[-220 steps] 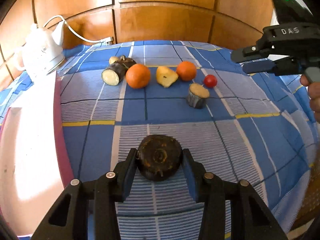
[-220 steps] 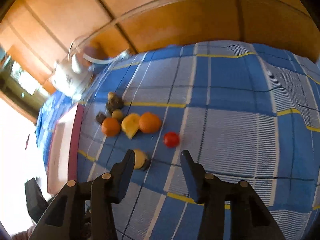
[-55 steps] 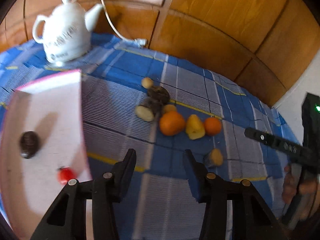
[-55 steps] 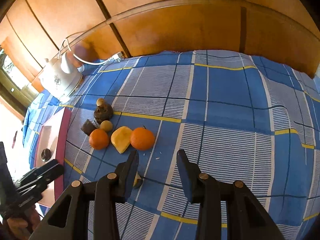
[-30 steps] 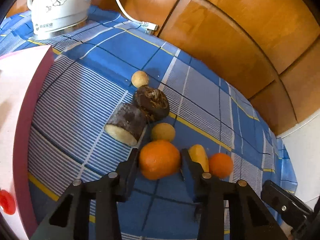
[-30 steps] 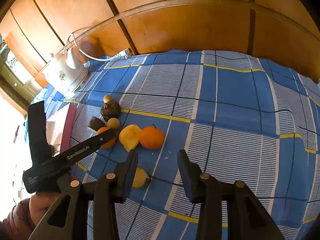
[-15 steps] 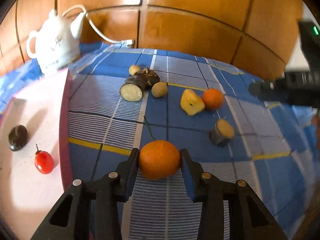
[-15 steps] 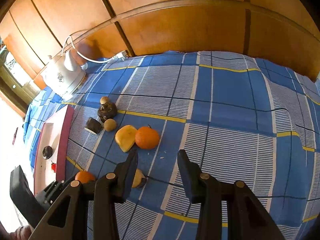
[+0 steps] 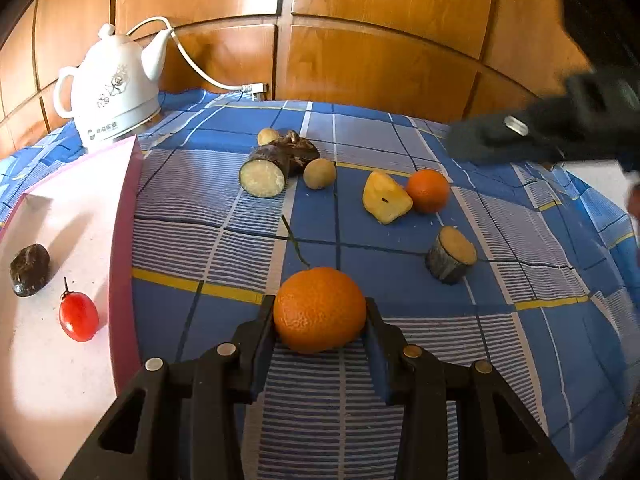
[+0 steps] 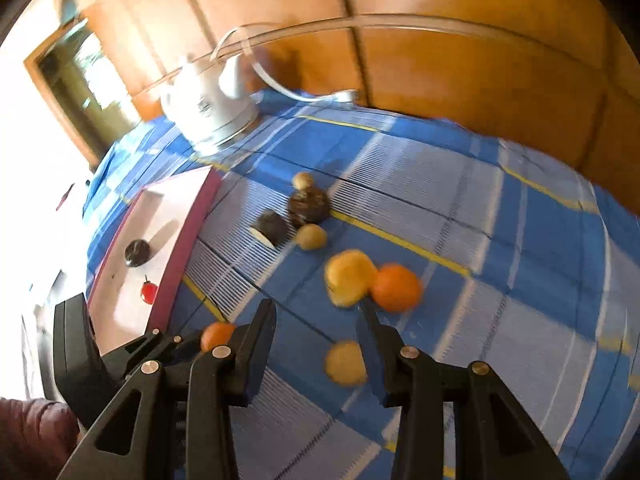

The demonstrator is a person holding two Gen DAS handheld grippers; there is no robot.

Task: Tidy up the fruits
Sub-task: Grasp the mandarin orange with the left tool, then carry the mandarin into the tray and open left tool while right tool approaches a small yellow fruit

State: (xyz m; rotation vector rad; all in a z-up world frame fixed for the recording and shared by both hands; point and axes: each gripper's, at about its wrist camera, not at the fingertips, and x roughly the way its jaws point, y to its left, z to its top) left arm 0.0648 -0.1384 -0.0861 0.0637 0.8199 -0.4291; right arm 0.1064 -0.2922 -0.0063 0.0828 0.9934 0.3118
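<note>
My left gripper (image 9: 320, 312) is shut on an orange (image 9: 320, 309) and holds it above the blue checked cloth, right of the pink tray (image 9: 124, 216). The tray holds a dark round fruit (image 9: 29, 269) and a red cherry tomato (image 9: 78, 316). On the cloth lie a second orange (image 9: 428, 190), a yellow piece (image 9: 385, 197), a cut dark-skinned piece (image 9: 451, 255), another cut piece (image 9: 264, 172) and small round fruits. My right gripper (image 10: 318, 320) is open and empty, above the cut piece (image 10: 345, 362). The held orange (image 10: 216, 336) shows in its view too.
A white electric kettle (image 9: 112, 92) with a cord stands at the back left, beyond the tray. A wooden panelled wall runs behind the table. The right gripper's body (image 9: 560, 128) hangs over the right side of the cloth.
My left gripper closed on the orange, lifted it back from the fruit group and now holds it nearer the tray. My right gripper has swung quickly towards the fruits; its view is blurred.
</note>
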